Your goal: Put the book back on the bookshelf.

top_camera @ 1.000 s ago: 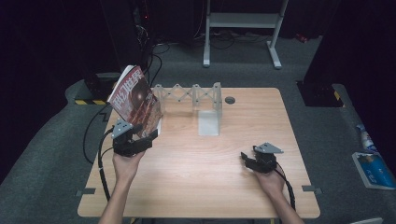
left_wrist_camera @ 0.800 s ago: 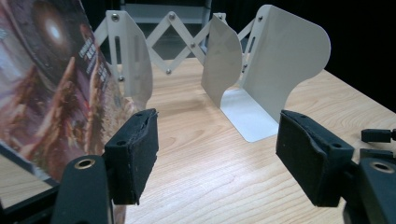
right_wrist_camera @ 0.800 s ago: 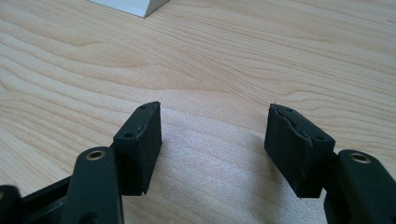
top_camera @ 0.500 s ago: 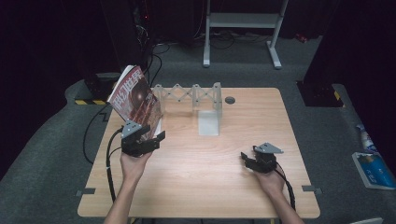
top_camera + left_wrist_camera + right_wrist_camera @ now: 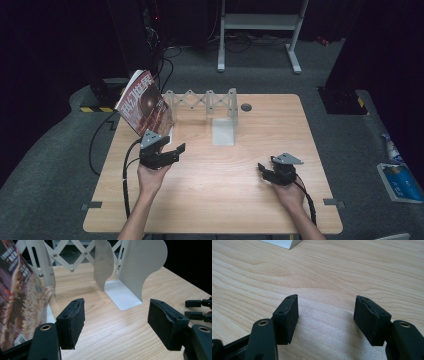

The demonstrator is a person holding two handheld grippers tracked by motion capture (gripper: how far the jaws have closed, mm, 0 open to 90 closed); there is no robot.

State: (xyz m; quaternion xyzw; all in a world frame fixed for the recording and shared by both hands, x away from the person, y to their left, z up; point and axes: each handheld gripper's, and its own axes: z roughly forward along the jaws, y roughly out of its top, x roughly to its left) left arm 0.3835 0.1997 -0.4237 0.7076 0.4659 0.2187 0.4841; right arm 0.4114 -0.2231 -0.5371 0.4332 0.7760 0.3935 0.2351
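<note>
A magazine (image 5: 145, 104) with a dark red cover stands tilted at the table's left, leaning against the left end of a white expanding book rack (image 5: 206, 100). My left gripper (image 5: 175, 151) hovers just in front of the magazine's lower edge, open and holding nothing. In the left gripper view the open left gripper (image 5: 116, 312) faces bare wood, with the magazine (image 5: 20, 295) at the left and a white bookend (image 5: 132, 272) ahead. My right gripper (image 5: 264, 170) rests low at the table's right front. In its own view the right gripper (image 5: 327, 307) stands open over the bare table.
The wooden table (image 5: 220, 200) has a small round dark grommet (image 5: 245, 107) near its back edge. The rack's flat white foot (image 5: 223, 132) lies mid-table. Cables trail off the left edge. A white stand (image 5: 260, 22) is on the floor behind.
My left gripper has moved a little to the right and down, away from the magazine's front. The magazine and the right gripper have stayed where they were.
</note>
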